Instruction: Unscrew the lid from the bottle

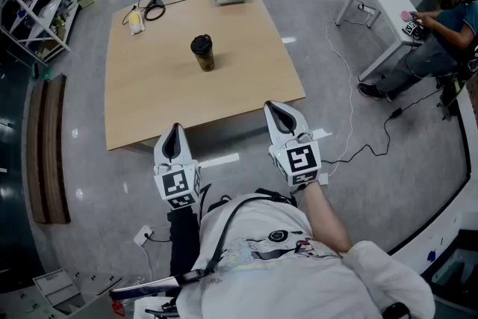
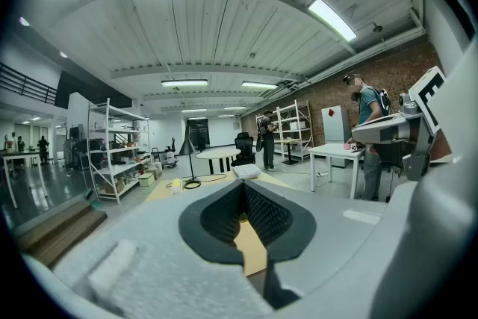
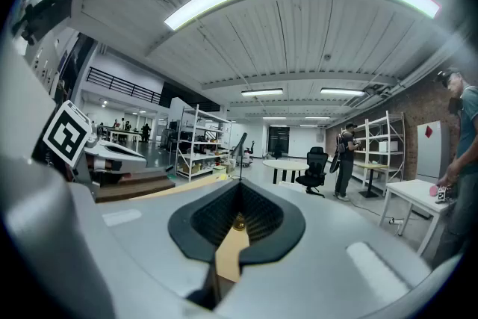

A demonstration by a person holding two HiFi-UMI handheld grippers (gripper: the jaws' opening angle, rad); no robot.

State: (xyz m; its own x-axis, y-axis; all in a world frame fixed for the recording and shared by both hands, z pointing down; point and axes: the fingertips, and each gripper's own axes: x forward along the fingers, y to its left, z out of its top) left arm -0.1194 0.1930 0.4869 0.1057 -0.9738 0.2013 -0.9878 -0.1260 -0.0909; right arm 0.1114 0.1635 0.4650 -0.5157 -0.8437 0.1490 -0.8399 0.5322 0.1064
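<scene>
1 bottle (image 1: 202,53), its dark lid (image 1: 201,43) on, stands mid-table (image 1: 149,101), well apart from the 2 grippers. In the right gripper view it is a mere speck. The left gripper (image 1: 175,129) and right gripper (image 1: 278,110) are closed and empty. 1 person (image 1: 441,33) is cut off at the right edge.

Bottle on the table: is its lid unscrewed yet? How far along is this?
Nothing looks done: the black lid sits on the squat olive-brown bottle, upright on the light wooden table. Nothing is in hand; the left tongs and right tongs are shut, empty, well short of the bottle. Reaching, gripping and unscrewing all remain.
</scene>
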